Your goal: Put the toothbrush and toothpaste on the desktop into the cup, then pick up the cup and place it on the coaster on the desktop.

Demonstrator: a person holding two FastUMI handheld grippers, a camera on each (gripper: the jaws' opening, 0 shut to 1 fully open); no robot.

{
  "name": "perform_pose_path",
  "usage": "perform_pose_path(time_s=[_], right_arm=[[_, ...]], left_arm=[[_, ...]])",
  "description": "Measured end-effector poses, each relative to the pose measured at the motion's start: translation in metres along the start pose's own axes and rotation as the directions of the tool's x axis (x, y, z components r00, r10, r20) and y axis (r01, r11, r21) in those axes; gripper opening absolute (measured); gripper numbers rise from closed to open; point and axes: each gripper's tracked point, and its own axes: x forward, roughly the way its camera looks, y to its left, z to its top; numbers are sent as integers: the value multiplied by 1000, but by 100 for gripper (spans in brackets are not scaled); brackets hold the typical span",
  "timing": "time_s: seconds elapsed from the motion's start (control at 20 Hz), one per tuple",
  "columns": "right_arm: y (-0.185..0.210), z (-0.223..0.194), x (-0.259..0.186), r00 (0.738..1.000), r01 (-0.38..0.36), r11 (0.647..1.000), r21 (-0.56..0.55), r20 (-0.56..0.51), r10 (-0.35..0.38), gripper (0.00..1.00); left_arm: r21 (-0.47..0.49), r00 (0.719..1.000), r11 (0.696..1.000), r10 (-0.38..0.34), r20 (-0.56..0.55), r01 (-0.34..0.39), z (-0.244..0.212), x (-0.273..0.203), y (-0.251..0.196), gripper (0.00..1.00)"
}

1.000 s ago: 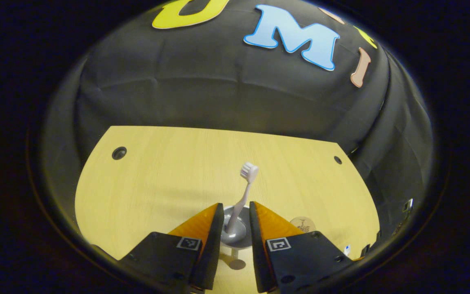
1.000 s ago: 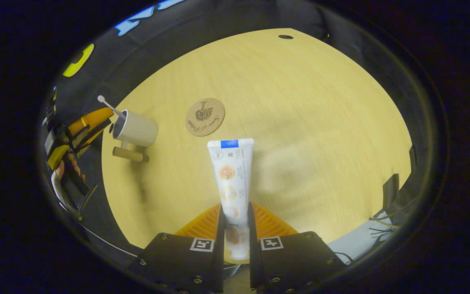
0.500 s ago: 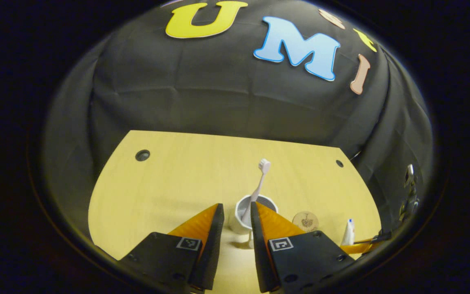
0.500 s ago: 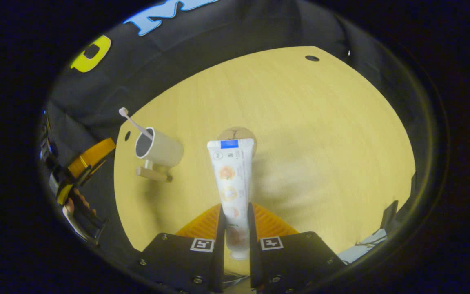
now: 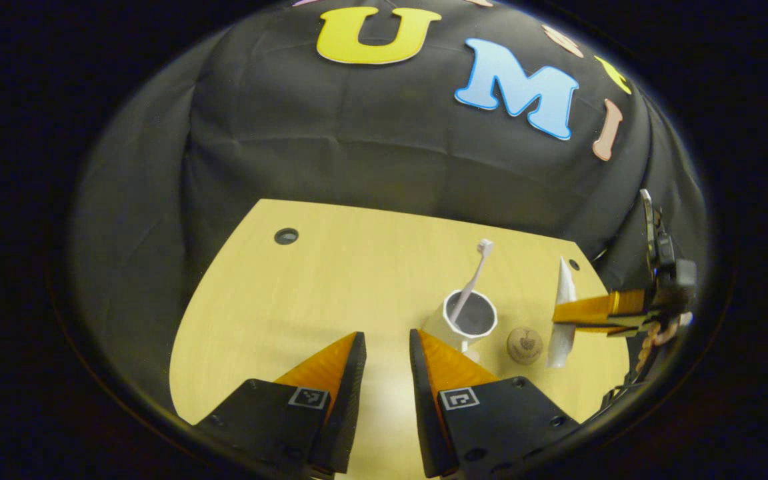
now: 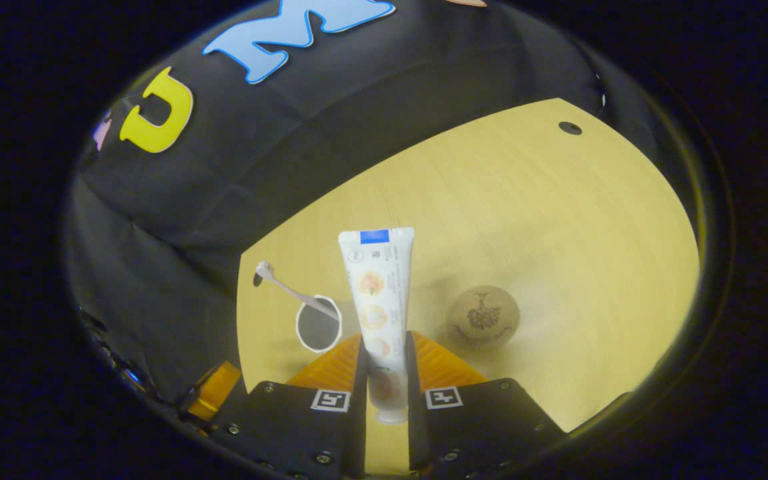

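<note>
A white cup [image 5: 467, 320] stands on the wooden desktop [image 5: 331, 280] with a pale toothbrush [image 5: 474, 277] leaning in it, head up. My left gripper [image 5: 387, 343] is open, with nothing between its fingers, and sits short of the cup and to its left. A round cork coaster [image 5: 525, 345] lies just right of the cup. My right gripper [image 6: 384, 343] is shut on a white toothpaste tube [image 6: 377, 293], held upright above the desk. Under it and to its left is the cup [image 6: 319, 325] with the toothbrush [image 6: 287, 289]; the coaster [image 6: 483, 317] lies to its right. The left gripper view shows the tube [image 5: 563, 313] clamped in the right gripper [image 5: 584, 312].
The desktop [image 6: 524, 220] has a small dark hole near each far corner [image 5: 286, 235] [image 6: 569, 127]. The black booth cloth hangs close behind its far edge. A hand holds the right gripper at the right edge of the left gripper view.
My left gripper has drawn back and leftward from the cup, leaving the toothbrush in it. My right gripper has carried the toothpaste tube over toward the cup and coaster.
</note>
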Motion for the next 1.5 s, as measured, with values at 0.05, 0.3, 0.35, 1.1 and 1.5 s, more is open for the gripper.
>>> perform_pose_path(time_s=[0.05,0.3,0.35,1.1,1.5], right_arm=[[8,6,7,1000,-6,1000,9,12,6,26],[40,15,38,999,-35,999,15,11,35,26],[45,16,44,999,-41,999,20,11,41,26],[83,14,87,951,-51,982,-184,290,104,26],[85,-14,74,955,-58,967,-248,269,127,62]], left_arm=[[-10,1000,1000,13,-5,-13,-3,-4,7,46],[-79,997,994,73,-33,-75,-32,-33,42,46],[-87,996,992,85,-39,-88,-38,-38,48,46],[-113,982,981,142,-124,-156,-86,-71,66,46],[-82,986,991,94,-140,-106,-71,-39,33,46]])
